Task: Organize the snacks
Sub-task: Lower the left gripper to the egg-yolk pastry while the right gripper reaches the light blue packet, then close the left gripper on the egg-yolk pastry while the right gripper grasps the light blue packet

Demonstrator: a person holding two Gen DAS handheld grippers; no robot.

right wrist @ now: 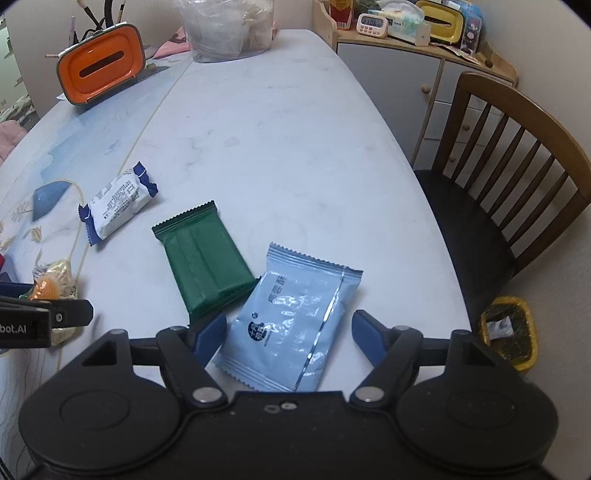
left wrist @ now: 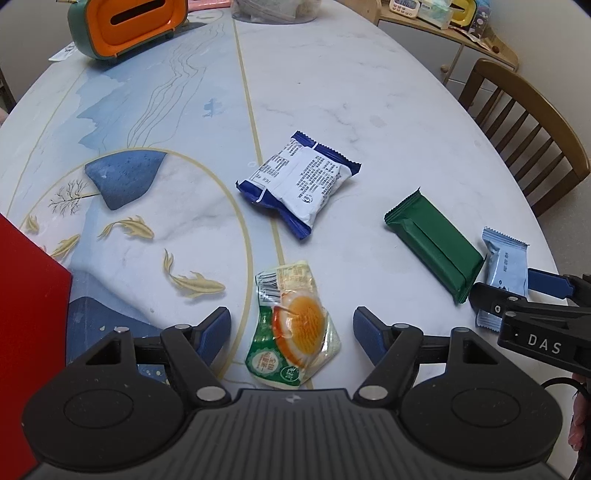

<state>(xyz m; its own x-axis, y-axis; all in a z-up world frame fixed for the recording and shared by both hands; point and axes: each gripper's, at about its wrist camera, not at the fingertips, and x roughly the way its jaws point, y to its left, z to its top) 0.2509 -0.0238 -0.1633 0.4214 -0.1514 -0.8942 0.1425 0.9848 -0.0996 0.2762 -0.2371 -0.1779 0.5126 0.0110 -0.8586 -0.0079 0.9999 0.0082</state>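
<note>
Straddling the orange-and-green snack packet [left wrist: 293, 326], the left gripper [left wrist: 291, 330] points steeply down at the marble-patterned table [left wrist: 332, 92]; its blue pads [left wrist: 216, 332] stand clear of the wrapper on both sides, so the jaws are spread and grasp nothing. The right gripper [right wrist: 289, 332] is set the same way over the pale blue packet [right wrist: 295, 317], which lies flat near the table's near right edge; its left pad comes close to the wrapper's edge, the right pad has a visible gap, and whether the left one touches cannot be told. No squeeze or lift shows, so this tool too reads as released.

Just left of the pale blue packet, and touching its far left corner, lies the dark green packet [right wrist: 203, 266]. Farther left and farther away sits the white packet with dark blue ends [left wrist: 299, 182], apart from the others. A red box [left wrist: 29, 314] shows at the left wrist view's left edge.

At the far left of the table stands an orange tissue box [right wrist: 99, 66], with a clear plastic bag [right wrist: 225, 29] to its right. A wooden chair [right wrist: 517, 177] stands at the right side of the table, a yellow bin [right wrist: 509, 332] on the floor nearer
</note>
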